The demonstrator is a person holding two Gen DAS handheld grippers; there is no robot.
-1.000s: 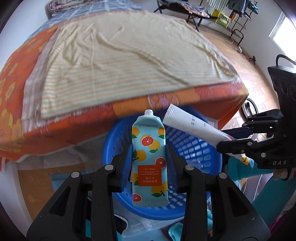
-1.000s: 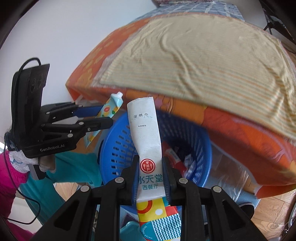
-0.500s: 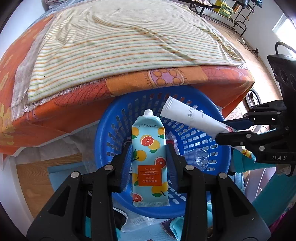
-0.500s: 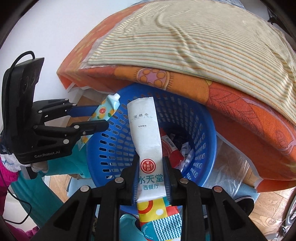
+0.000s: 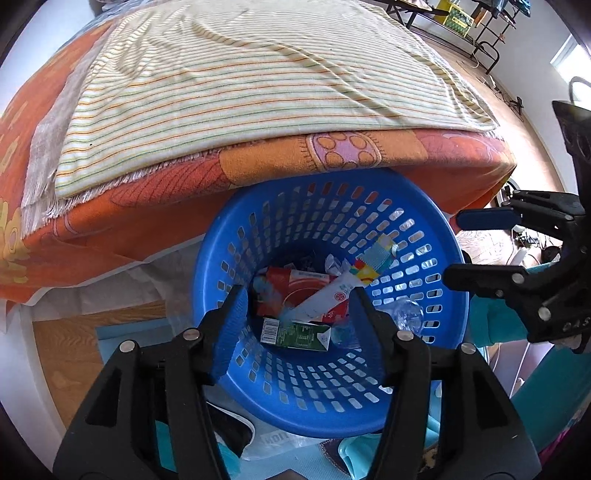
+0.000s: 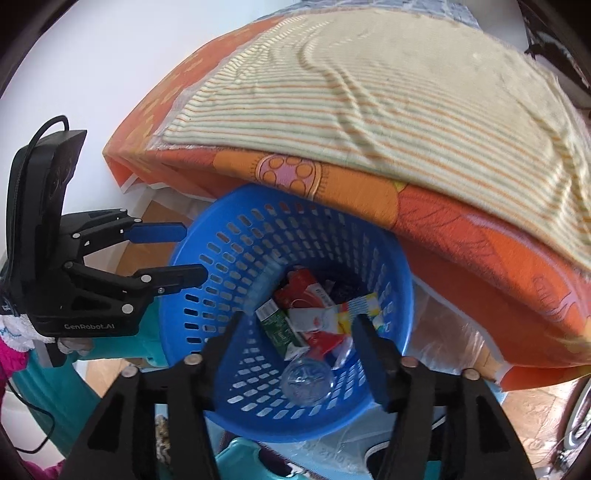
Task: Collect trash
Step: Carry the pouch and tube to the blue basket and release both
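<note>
A round blue plastic basket [image 5: 258, 229] stands on the floor under the bed's edge; it also shows in the right wrist view [image 6: 221, 221]. Inside lie a white wet-wipe packet [image 5: 325, 295], a red carton [image 5: 291, 284], a green carton [image 5: 295, 334] and a clear plastic bottle [image 6: 306, 382]. My left gripper [image 5: 299, 302] is open and empty above the basket. My right gripper [image 6: 297, 325] is open and empty above it too, and shows in the left wrist view [image 5: 465, 245] at the basket's right rim. The left gripper shows in the right wrist view [image 6: 190, 253] at the left rim.
A bed with an orange patterned cover [image 5: 258, 162] and a striped blanket [image 5: 258, 81] overhangs the basket's far side. Wooden floor [image 5: 74, 343] lies to the left. Clear plastic bags [image 6: 454, 343] lie beside the basket. A metal rack [image 5: 480, 29] stands far back.
Both grippers have opened. The fruit-printed carton has left the left gripper and the white wet-wipe packet has left the right one; the packet now lies in the basket.
</note>
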